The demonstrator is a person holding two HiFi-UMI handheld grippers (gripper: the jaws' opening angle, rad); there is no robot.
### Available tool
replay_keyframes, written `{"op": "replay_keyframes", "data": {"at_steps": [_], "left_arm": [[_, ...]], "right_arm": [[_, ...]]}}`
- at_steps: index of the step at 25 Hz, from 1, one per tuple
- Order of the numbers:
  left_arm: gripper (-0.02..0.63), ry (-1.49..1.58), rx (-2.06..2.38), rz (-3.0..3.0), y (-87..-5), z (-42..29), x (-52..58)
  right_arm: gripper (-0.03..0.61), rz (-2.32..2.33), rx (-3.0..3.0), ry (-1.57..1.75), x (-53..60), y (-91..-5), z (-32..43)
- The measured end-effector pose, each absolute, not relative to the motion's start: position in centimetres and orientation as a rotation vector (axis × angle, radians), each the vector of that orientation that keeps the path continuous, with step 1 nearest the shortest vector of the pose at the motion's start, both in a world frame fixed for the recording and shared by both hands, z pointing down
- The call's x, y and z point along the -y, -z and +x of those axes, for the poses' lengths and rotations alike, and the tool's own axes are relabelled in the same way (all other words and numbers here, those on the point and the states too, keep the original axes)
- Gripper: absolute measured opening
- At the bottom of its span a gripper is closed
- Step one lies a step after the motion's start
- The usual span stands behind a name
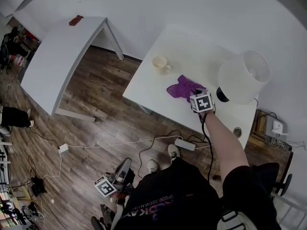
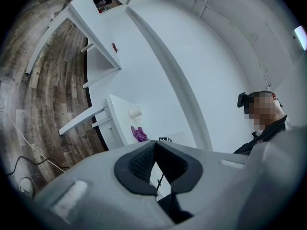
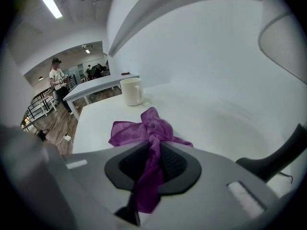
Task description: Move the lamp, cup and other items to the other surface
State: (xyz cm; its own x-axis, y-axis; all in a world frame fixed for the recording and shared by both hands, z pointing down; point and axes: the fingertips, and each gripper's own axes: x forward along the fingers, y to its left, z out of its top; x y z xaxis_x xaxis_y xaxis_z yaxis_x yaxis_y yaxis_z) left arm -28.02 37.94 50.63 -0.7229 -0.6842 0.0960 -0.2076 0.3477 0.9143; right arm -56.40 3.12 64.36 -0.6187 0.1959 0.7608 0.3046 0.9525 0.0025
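Grip on purple cloth (image 3: 139, 131): the right gripper (image 3: 153, 159) is clamped on a bunched fold of the cloth, whose remainder lies on the near white table (image 1: 192, 40) between the cup (image 1: 160, 63) and the lamp (image 1: 243, 76). The left gripper (image 2: 154, 150) is closed on nothing, low beside the person. Best lifted straight up until the trailing edge clears both neighbours, then carried to the far white table (image 1: 62, 51).
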Motion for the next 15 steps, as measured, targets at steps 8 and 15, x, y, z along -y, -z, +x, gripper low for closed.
{"op": "replay_keyframes", "data": {"at_steps": [8, 15], "left_arm": [[-0.005, 1.346, 2.134, 0.844, -50.4, -27.2, -37.7], [-0.005, 1.364, 2.176, 0.865, -50.4, -27.3, -38.9]], "right_arm": [[0.063, -0.349, 2.339, 0.099, -4.0, -61.3, -54.5], [0.064, -0.445, 2.452, -0.11, -8.4, -56.5, -55.5]]}}
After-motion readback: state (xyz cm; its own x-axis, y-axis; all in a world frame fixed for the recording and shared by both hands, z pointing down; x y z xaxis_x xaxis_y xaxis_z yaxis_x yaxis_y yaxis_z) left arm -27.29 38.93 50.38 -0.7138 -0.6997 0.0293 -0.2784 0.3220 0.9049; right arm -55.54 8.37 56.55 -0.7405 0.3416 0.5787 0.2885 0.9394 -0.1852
